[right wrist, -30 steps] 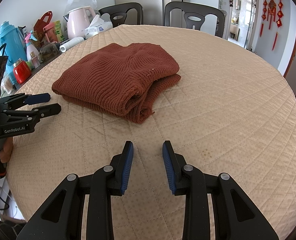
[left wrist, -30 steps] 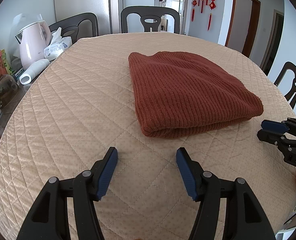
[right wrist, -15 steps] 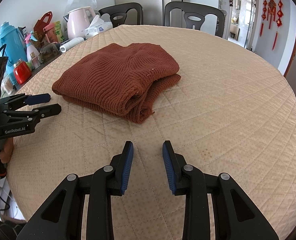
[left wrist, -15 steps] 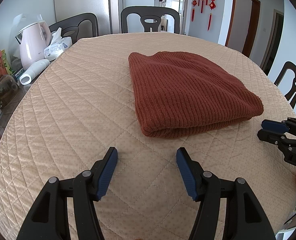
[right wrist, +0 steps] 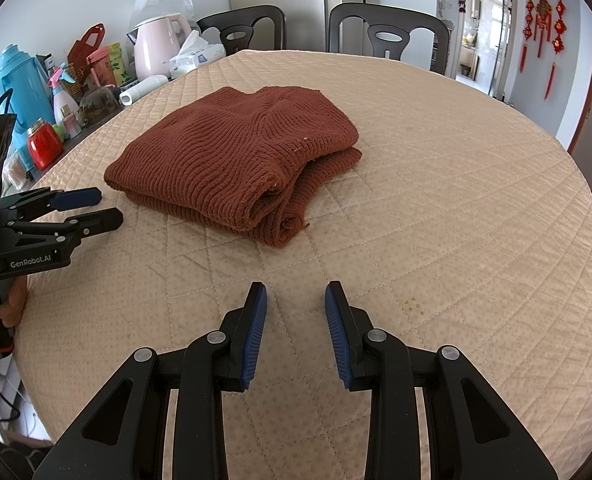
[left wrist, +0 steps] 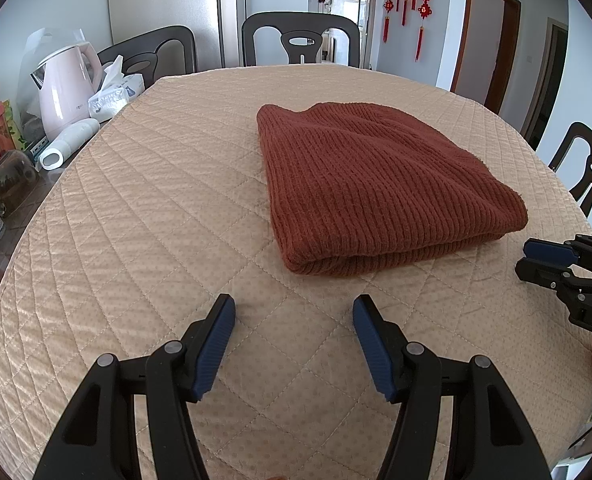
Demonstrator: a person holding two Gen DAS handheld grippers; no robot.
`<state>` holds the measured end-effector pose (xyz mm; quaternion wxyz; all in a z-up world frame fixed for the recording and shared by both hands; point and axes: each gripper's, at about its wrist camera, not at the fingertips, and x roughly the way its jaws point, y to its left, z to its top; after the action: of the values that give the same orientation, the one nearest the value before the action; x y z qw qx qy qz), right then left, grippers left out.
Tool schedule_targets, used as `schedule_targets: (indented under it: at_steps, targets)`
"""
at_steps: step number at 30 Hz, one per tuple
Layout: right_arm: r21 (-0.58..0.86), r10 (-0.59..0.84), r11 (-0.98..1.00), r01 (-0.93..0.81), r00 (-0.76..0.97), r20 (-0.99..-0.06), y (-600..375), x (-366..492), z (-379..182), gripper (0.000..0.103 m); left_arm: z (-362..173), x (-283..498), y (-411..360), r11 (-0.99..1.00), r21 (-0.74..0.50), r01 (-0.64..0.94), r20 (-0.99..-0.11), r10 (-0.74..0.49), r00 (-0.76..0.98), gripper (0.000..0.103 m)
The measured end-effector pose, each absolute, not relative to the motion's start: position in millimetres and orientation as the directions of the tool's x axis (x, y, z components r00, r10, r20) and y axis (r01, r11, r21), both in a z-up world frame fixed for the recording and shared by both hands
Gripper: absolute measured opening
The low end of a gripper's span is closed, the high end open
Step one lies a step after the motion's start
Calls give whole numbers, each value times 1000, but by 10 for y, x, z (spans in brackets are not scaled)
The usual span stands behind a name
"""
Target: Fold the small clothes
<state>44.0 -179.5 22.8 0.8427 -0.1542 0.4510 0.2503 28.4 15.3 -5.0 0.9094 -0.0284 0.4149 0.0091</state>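
The rust-brown sweater [left wrist: 380, 192] lies folded into a thick, tidy packet in the middle of the counter [left wrist: 143, 216], so the folding looks done, with perhaps only a final squaring left. In the left view its long axis runs from upper left to lower right, the rounded fold edge facing the bottom of the frame. The left tool [left wrist: 293, 340] is spread wide and empty; the right tool [right wrist: 296, 330] is partly spread, pinching nothing.

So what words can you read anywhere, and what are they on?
"GenRobot.AI": on the black body of the left gripper, seen from the right wrist.
"DAS", cut off at the picture edge: on the right gripper.
Print on the white tissue pack and pink electric kettle: too small to read.
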Motion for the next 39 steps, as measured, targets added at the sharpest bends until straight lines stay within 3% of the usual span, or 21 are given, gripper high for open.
schedule_targets:
  at_steps: [39]
  targets:
    - [-30, 286, 828, -561, 466, -837, -1791, 439, 239, 31, -40, 244, 166, 998, -45, -46, -757, -4, 653, 64]
